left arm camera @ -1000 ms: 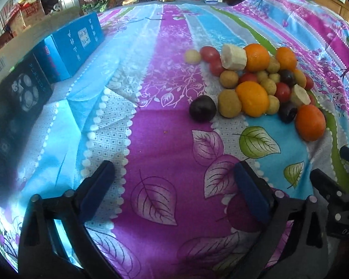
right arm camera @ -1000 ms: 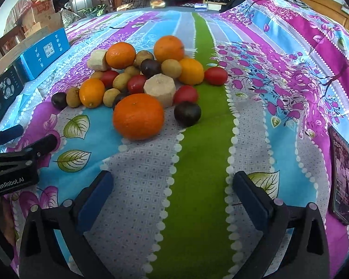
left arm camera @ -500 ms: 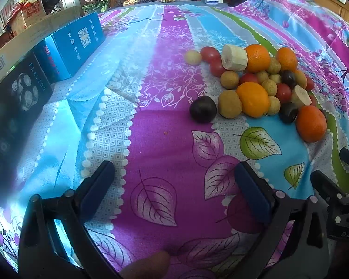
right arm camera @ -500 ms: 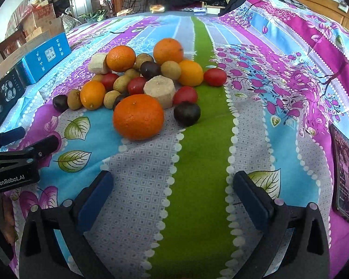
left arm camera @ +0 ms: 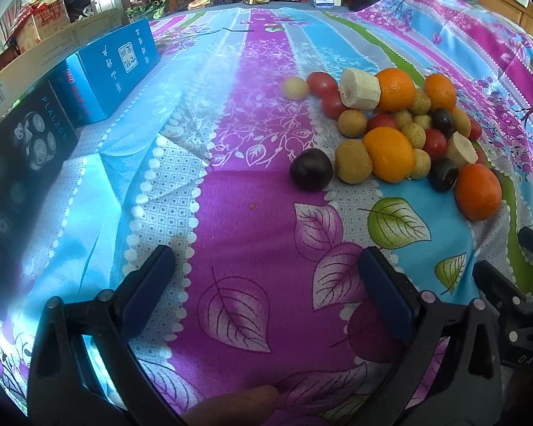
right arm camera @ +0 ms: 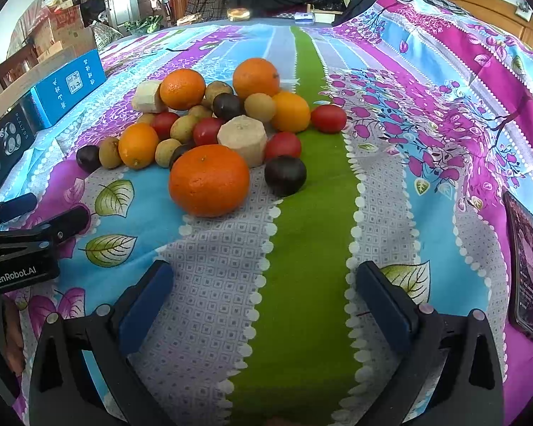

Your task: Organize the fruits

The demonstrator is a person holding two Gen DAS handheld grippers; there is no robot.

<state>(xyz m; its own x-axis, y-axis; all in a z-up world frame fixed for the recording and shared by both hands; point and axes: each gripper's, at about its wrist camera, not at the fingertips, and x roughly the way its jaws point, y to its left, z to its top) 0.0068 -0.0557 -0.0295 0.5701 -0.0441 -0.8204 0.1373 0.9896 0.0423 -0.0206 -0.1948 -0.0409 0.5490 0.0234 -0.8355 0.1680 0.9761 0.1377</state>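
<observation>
A pile of fruit lies on a striped floral bedsheet (right arm camera: 312, 234): oranges, red tomatoes, small tan fruits, dark plums and peeled banana chunks. In the right wrist view a big orange (right arm camera: 209, 179) and a dark plum (right arm camera: 285, 175) lie nearest. In the left wrist view a dark plum (left arm camera: 311, 169) lies at the pile's left edge beside a tan fruit (left arm camera: 353, 160). My left gripper (left arm camera: 266, 284) is open and empty, short of the pile and to its left. My right gripper (right arm camera: 264, 294) is open and empty, short of the big orange.
A blue box (left arm camera: 113, 71) and a black shaver box (left arm camera: 21, 163) lie along the left side. A phone (right arm camera: 526, 266) lies on the sheet at the right. The left gripper shows at the left edge of the right wrist view (right arm camera: 35, 227).
Both grippers have risen or drawn back very slightly. A fingertip has come into the bottom edge of the left wrist view. The fruit has not moved.
</observation>
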